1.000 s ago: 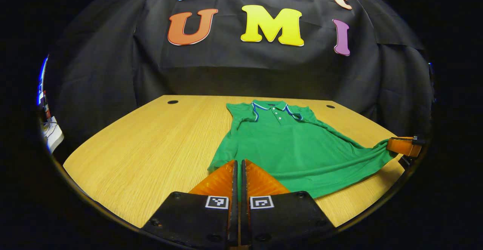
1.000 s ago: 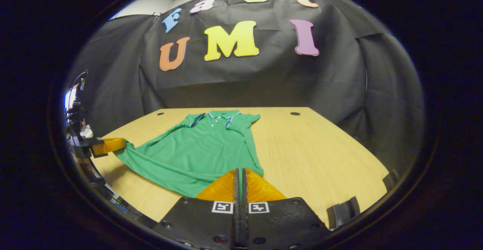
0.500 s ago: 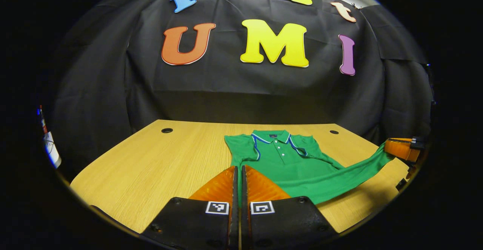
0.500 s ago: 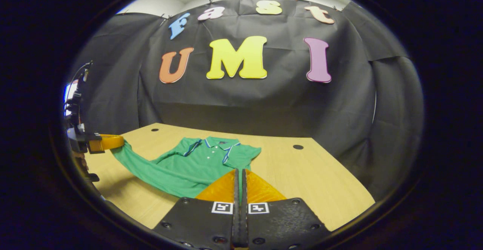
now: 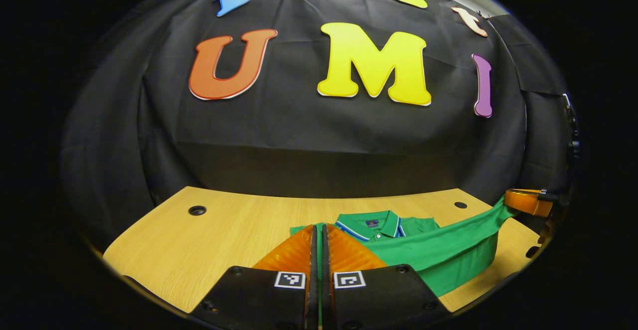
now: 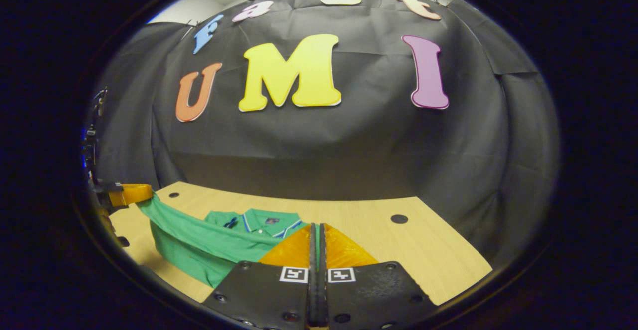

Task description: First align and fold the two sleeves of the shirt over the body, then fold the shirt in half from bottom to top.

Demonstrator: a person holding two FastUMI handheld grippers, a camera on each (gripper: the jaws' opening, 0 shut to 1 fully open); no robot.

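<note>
A pale wooden table (image 5: pixel 234 235) stands in front of a black cloth wall. On the left of the scene, the left gripper (image 5: pixel 319 238) has its two fingers pressed together on the bottom hem of a green polo shirt (image 5: pixel 438 257), a thin strip of green cloth showing between them. The hem hangs lifted in a taut band above the table, running across to the right gripper (image 6: pixel 316 238), which is clamped on the other bottom corner in the same way. Beyond the raised hem, the blue-trimmed collar (image 5: pixel 371 223) lies flat on the table, with the sleeves seemingly already tucked over the body.

The step in hand looks like the final fold, bottom to top. The next move probably calls for carrying both corners forward level with each other, laying the hem just at the collar, then letting go of the cloth.
</note>
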